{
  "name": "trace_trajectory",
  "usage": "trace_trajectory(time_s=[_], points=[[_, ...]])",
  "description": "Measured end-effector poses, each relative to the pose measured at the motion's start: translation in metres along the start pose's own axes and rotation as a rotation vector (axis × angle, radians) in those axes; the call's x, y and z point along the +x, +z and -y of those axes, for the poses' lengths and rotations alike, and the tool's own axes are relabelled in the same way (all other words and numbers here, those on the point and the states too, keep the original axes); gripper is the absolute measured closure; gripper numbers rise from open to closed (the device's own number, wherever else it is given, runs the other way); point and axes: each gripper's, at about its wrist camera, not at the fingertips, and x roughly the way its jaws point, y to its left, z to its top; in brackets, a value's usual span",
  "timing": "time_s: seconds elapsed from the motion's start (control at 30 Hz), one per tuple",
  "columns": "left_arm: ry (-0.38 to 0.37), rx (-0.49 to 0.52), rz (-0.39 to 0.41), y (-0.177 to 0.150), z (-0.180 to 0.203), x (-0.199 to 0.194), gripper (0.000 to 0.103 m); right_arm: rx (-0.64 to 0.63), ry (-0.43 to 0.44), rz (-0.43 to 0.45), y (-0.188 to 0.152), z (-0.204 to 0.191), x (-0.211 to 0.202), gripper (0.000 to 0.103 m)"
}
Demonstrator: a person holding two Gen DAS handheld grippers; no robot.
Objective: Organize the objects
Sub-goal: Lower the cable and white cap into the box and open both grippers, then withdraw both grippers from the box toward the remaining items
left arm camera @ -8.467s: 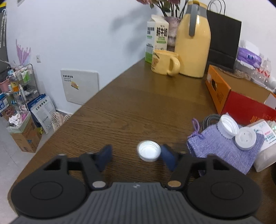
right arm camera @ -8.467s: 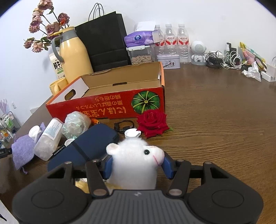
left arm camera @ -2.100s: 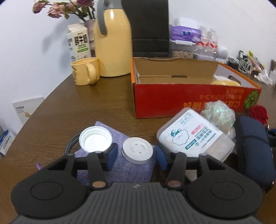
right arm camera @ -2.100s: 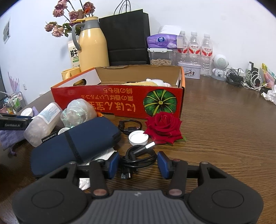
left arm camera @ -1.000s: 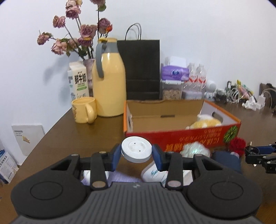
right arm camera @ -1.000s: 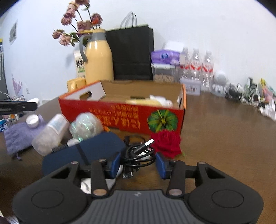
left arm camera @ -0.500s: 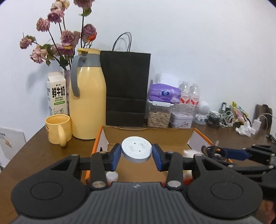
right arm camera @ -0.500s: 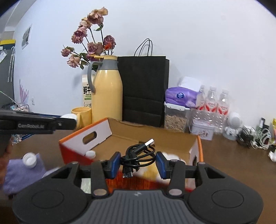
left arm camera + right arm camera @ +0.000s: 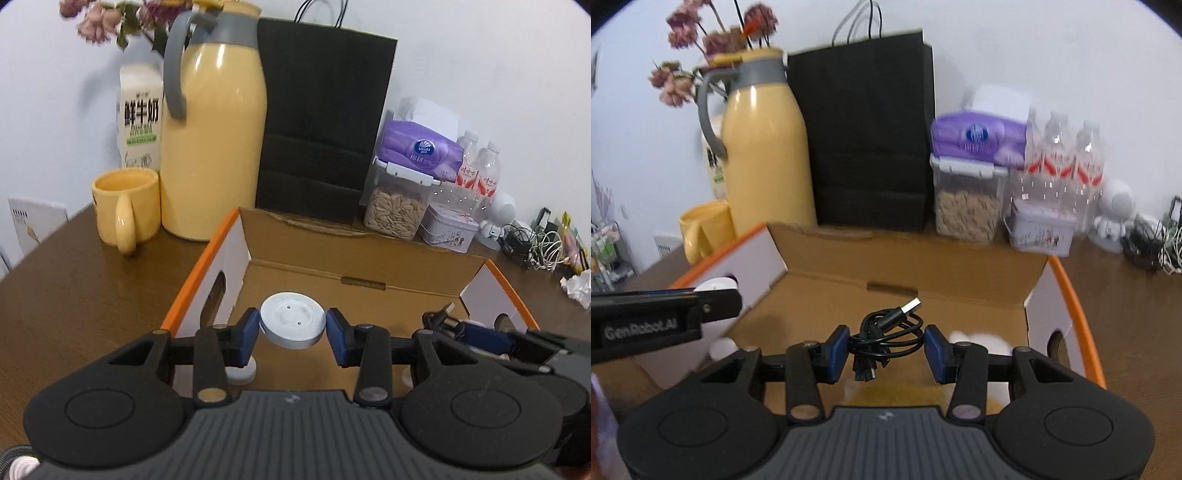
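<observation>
The left gripper (image 9: 291,332) is clamped on a white cap (image 9: 293,325), one blue pad on each side of its round rim, and it hangs over the left end of the box (image 9: 369,273). The cap looks light, hard and smooth, so I think it could slip or pop out if the squeeze is off the middle; holding it across its widest part, as now, looks best. The right gripper (image 9: 886,349) is clamped on a black cable (image 9: 886,336) wound in a loop, and it hangs over the middle of the box. The cable looks light and floppy, and its plug end sticks up, so I think a loop could catch on a pad when it is let go. The box is open on top with thin walls that have an orange edge. Inside the box there is bare brown floor, with a small white lid (image 9: 242,373) near the left wall and something white and fluffy (image 9: 979,341) near the right wall. The two grippers are close together over the box, so they could bump.
</observation>
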Motion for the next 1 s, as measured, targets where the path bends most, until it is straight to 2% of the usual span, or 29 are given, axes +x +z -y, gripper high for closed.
trace_trajectory(time_s=[0.2, 0.23, 0.27, 0.33, 0.47, 0.5, 0.53, 0.67, 1.0], points=[[-0.008, 0.006, -0.004, -0.003, -0.004, -0.002, 0.062, 0.004, 0.003, -0.021, -0.006, 0.001, 0.002, 0.058], [-0.012, 0.010, -0.002, -0.004, -0.003, -0.003, 0.059, 0.003, 0.002, -0.025, -0.007, 0.001, 0.002, 0.058], [-0.014, 0.019, -0.002, -0.004, -0.001, -0.005, 0.050, 0.001, -0.001, -0.025, -0.007, 0.001, 0.001, 0.058], [-0.015, 0.041, 0.015, -0.005, 0.003, -0.010, 0.042, 0.003, -0.005, -0.022, -0.009, 0.002, -0.004, 0.047], [-0.019, 0.062, 0.072, -0.007, 0.009, -0.024, 0.008, 0.001, -0.018, 0.024, -0.009, 0.002, -0.021, 0.018], [-0.019, 0.063, 0.092, -0.007, 0.010, -0.028, 0.004, 0.002, -0.023, 0.036, -0.008, 0.004, -0.025, 0.011], [-0.021, 0.062, 0.112, -0.007, 0.010, -0.032, 0.000, 0.006, -0.031, 0.050, -0.008, 0.005, -0.030, 0.008], [-0.037, 0.042, 0.153, -0.007, 0.011, -0.045, 0.000, 0.030, -0.039, 0.077, -0.009, 0.012, -0.044, 0.000], [-0.062, 0.040, 0.208, -0.006, 0.008, -0.082, 0.000, 0.010, -0.041, 0.134, -0.020, 0.013, -0.082, 0.000]])
